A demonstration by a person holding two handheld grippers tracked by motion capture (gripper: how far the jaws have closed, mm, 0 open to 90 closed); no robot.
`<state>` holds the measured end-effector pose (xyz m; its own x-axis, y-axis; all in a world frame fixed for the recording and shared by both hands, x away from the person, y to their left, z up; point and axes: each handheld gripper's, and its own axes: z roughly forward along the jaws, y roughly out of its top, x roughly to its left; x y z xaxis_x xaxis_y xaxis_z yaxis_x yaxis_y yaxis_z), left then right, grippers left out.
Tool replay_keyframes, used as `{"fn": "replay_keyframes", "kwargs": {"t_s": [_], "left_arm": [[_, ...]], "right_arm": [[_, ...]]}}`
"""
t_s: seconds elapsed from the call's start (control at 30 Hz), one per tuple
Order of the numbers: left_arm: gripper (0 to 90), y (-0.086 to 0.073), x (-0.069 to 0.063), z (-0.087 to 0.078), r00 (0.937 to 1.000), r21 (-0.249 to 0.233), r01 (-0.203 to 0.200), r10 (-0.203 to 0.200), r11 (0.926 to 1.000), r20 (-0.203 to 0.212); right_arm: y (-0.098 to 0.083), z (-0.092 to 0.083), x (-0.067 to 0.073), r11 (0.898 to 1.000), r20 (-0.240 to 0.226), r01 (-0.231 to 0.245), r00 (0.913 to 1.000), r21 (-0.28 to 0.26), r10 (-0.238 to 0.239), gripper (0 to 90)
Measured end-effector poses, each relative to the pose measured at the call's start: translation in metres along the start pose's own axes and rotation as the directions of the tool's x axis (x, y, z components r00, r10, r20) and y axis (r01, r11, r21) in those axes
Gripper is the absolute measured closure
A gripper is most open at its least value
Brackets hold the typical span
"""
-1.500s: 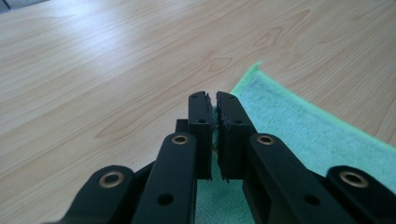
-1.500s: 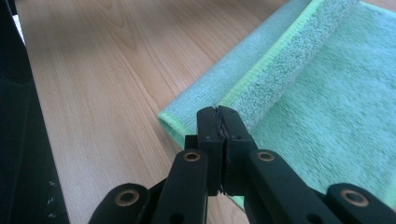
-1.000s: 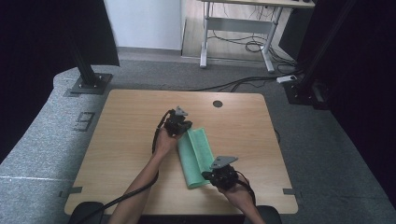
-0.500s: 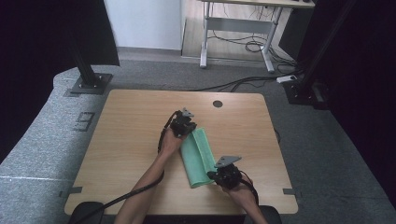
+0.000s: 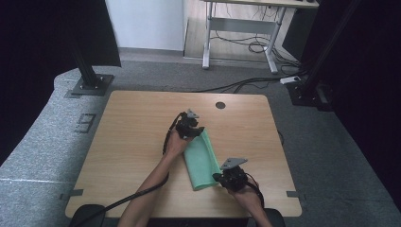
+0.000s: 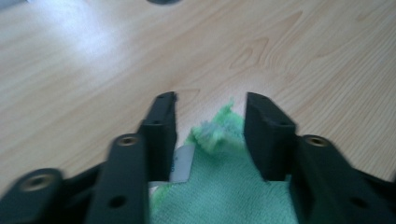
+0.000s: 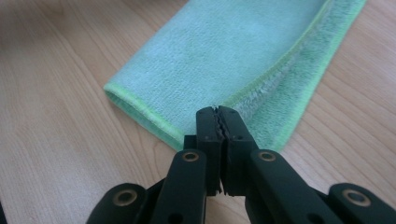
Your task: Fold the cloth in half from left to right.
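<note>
The green cloth (image 5: 202, 161) lies folded into a long strip on the wooden table (image 5: 132, 142), just right of the middle of the high view, running from the centre down toward the lower right; its far end sits under my left gripper (image 5: 191, 126) and its near end meets my right gripper (image 5: 226, 178). In the right gripper view the cloth (image 7: 243, 60) fills the upper middle and right of the frame, its folded edge with a brighter green hem slanting down toward the centre, and a second layer showing along its right side.

My right gripper (image 7: 218, 112) rises from the bottom centre of that view with its jaws closed tight together, tips right at the hemmed edge of the cloth; whether any fabric is pinched between them I cannot tell.

In the left gripper view my left gripper (image 6: 210, 109) stands with its jaws apart; they have just been opening; a ragged corner of the cloth (image 6: 219, 177) pokes up between them in the lower middle of the frame, free of the pads, and a small white label (image 6: 182, 163) shows beside the left jaw.

In the high view my forearms come in from the bottom edge, the left one reaching diagonally up to the centre; a black cable (image 5: 123, 203) trails from the left gripper to the lower left; a dark round hole (image 5: 220, 105) sits near the table's upper edge; grey carpet (image 5: 52, 142) surrounds the table.
</note>
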<state>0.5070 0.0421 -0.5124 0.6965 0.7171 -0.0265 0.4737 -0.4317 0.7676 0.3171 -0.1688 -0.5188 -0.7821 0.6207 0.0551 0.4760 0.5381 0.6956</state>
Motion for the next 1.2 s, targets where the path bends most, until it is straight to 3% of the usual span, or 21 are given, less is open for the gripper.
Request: {"fn": "replay_keyframes", "kwargs": {"t_s": [0.23, 0.4, 0.53, 0.63, 0.77, 0.93, 1.2], "left_arm": [[31.0, 0.009, -0.001, -0.015, 1.0000, -0.038, -0.002, 0.001, 0.9993, -0.009], [22.2, 0.006, -0.002, -0.030, 1.0000, -0.025, 0.000, 0.000, 0.9997, 0.008], [18.2, -0.007, -0.009, -0.042, 0.9991, -0.022, 0.014, -0.013, 0.9997, 0.041], [15.7, -0.017, -0.016, -0.048, 0.9992, -0.001, -0.011, 0.011, 0.9999, 0.039], [14.7, -0.035, -0.024, -0.055, 0.9985, 0.024, -0.044, 0.043, 0.9987, 0.035], [14.3, -0.056, -0.026, -0.064, 0.9989, 0.044, -0.038, 0.036, 0.9983, 0.029], [13.1, -0.084, -0.035, -0.070, 0.9989, 0.071, -0.029, 0.026, 0.9970, 0.039]], "right_arm": [[-0.001, -0.009, -0.009, 0.999, 0.057, -0.035, 0.9977, -0.010, 0.035, 71.5], [0.004, -0.019, -0.019, 0.997, 0.113, -0.061, 0.9914, -0.047, 0.066, 61.3], [0.011, -0.013, -0.022, 0.998, 0.126, -0.054, 0.9903, -0.043, 0.059, 51.2], [0.013, -0.001, -0.021, 0.999, 0.121, -0.045, 0.9915, -0.019, 0.047, 47.7], [0.007, 0.008, -0.023, 0.999, 0.140, -0.038, 0.9896, 0.028, 0.033, 46.9], [-0.004, 0.014, -0.030, 0.996, 0.157, -0.058, 0.9864, 0.072, 0.047, 45.1], [-0.008, 0.015, -0.032, 0.997, 0.150, -0.062, 0.9872, 0.056, 0.053, 43.6]]}}
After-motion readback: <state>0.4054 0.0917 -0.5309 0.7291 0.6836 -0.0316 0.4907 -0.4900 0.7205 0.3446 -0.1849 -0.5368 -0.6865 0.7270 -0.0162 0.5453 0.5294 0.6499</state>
